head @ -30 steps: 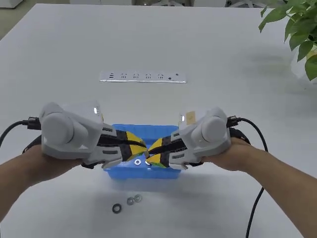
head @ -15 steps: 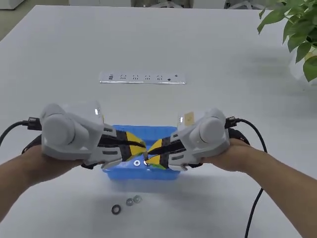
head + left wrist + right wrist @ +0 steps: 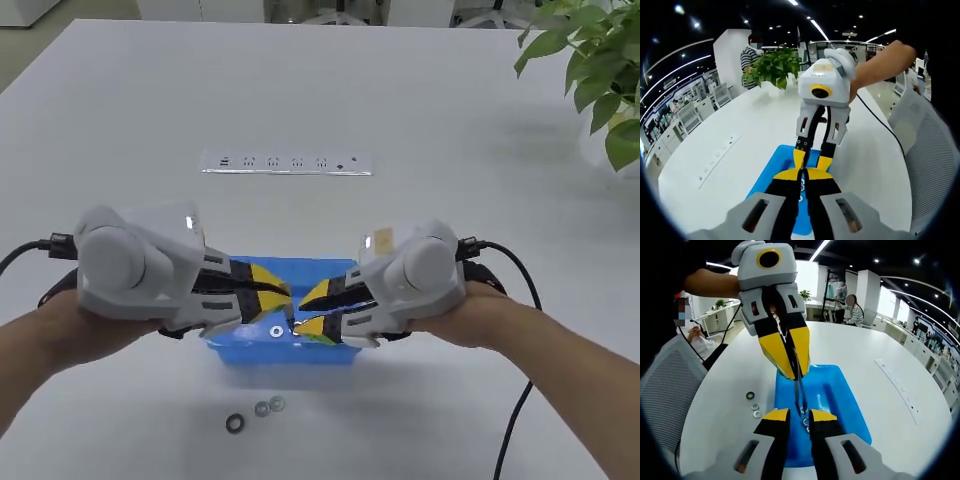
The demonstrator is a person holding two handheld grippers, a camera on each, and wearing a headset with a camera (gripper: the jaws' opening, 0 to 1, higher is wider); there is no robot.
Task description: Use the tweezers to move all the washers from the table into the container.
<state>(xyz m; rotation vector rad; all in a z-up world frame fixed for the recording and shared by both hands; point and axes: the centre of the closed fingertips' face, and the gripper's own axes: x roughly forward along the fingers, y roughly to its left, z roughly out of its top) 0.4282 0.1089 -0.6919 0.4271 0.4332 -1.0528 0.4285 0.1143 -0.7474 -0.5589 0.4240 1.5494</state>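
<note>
White table (image 3: 300,80) has hardly changed since a second ago: both grippers stay over the blue container (image 3: 840,390). My left gripper (image 3: 801,175) is closed on the tweezers (image 3: 800,392), and the right gripper (image 3: 799,415) stands slightly open astride them. One washer (image 3: 277,330) lies under the tips, probably released. Three washers (image 3: 262,408) wait outside, behind the jaws.

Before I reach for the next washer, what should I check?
1. Grip: the left tool is shut on the tweezers: ok.
2. Position: the tweezers' tips are over the container: ok.
3. Release: one washer lies in the container, but whether the tips are empty: cannot tell.
4. The right tool has its jaws apart: ok.
5. Table done: not ok, three washers lie in front of the container.
</note>
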